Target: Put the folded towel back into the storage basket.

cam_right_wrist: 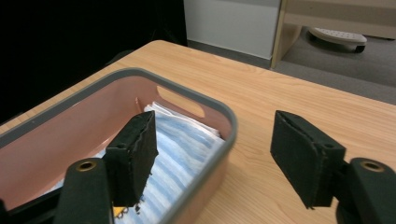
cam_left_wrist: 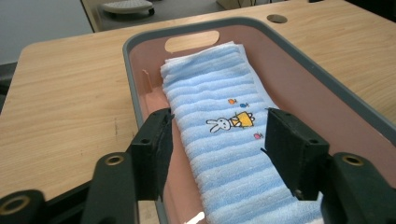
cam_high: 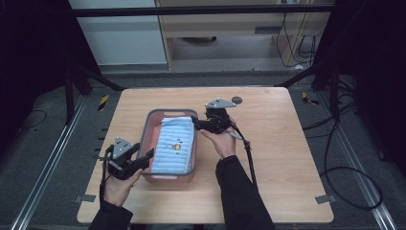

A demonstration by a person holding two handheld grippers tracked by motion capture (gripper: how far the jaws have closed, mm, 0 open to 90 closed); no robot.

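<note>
We are looking at a folded blue towel point(cam_high: 174, 146) lying flat inside a pink bin point(cam_high: 146, 132) on the desk point(cam_high: 277, 143). We are holding the left claw point(cam_high: 149, 154) at the bin's near left corner, jaws standing wide apart above the towel and gripping nothing. We are holding the right claw point(cam_high: 195, 121) over the bin's far right rim, jaws also wide apart, straddling the rim, holding nothing.
</note>
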